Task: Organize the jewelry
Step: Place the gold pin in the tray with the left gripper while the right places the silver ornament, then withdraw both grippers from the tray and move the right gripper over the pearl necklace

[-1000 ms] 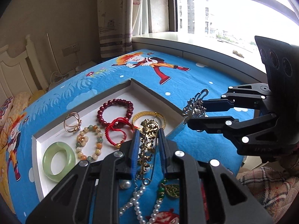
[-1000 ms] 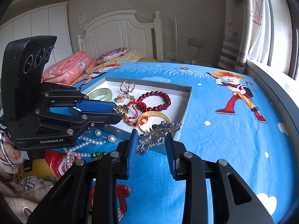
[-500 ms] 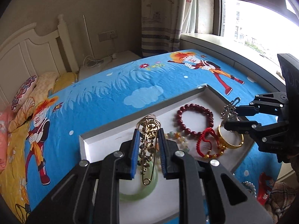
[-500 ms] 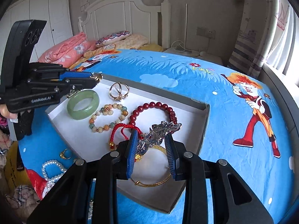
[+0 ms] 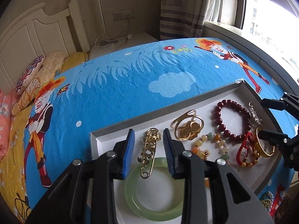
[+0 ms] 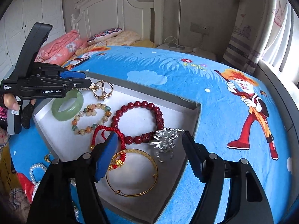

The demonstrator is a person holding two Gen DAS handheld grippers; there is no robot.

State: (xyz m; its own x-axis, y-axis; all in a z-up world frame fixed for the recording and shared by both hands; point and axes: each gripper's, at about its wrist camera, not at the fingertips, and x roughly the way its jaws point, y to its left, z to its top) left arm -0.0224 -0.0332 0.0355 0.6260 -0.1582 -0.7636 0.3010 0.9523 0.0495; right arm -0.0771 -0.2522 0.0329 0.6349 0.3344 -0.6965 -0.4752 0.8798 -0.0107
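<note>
Both grippers' jaws have just opened, dropping the gold safety-pin brooch and silver brooch into the white tray; a white pearl string waits outside.

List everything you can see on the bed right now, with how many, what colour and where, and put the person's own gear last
tray: one, grey rim, white floor, on blue bedsheet
jade bangle: one, green, tray
bead bracelet: one, dark red, tray
mixed-bead bracelet: one, pastel, tray
cord bracelet: one, red, tray
gold bangle: one, tray
gold rings: one cluster, tray
gold brooch: one, between left pads, ungripped
silver brooch: one, tray
pearl strand: one, white, outside tray
left claw: open
right claw: open
</note>
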